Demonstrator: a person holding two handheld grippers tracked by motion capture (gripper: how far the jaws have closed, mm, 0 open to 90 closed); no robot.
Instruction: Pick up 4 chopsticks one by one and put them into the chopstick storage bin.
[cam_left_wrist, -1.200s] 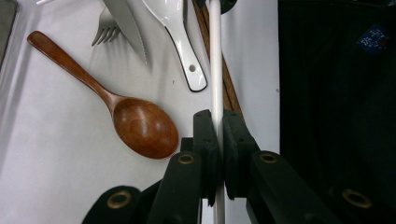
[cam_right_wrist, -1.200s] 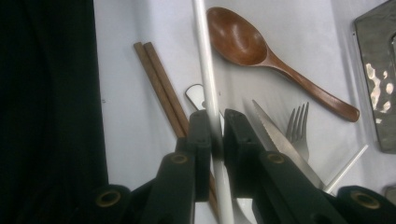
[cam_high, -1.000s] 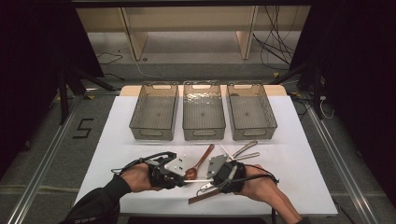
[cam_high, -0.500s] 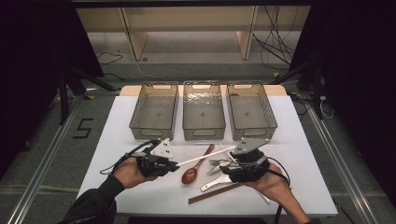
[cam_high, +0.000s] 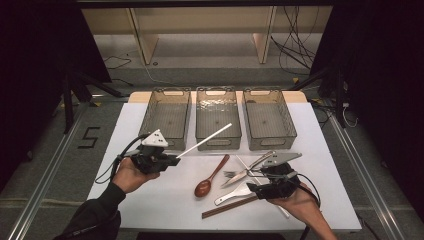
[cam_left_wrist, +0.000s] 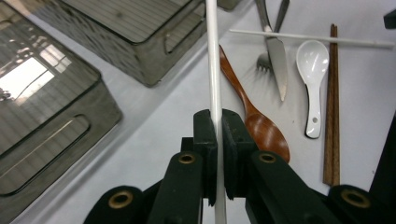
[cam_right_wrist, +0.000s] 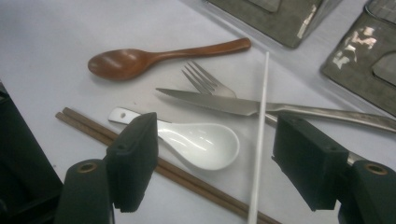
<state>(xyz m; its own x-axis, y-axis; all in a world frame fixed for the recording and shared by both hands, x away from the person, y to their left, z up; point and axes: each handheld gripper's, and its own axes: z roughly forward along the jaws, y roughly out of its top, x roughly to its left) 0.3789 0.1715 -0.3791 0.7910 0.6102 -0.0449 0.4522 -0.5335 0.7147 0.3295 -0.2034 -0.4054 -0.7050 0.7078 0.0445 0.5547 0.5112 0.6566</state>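
Now left claw (cam_left_wrist: 215, 135) clamps slim white chopstick (cam_left_wrist: 213, 70); right claw (cam_right_wrist: 215, 158) just opening, empty.

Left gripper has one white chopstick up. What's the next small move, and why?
Probably carry the white chopstick over a bin and release: the left gripper is clamped on it, already pointing at the bins. The right gripper, jaws just opened, hangs over its mate.

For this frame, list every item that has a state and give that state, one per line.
Left gripper: shut on white chopstick, lifted off the table.
Right gripper: open, jaws just opened, above white spoon, not pressing it.
Second white chopstick: lying on table.
Three bins: empty.
Wooden spoon, fork, knife, brown chopsticks: lying on table.
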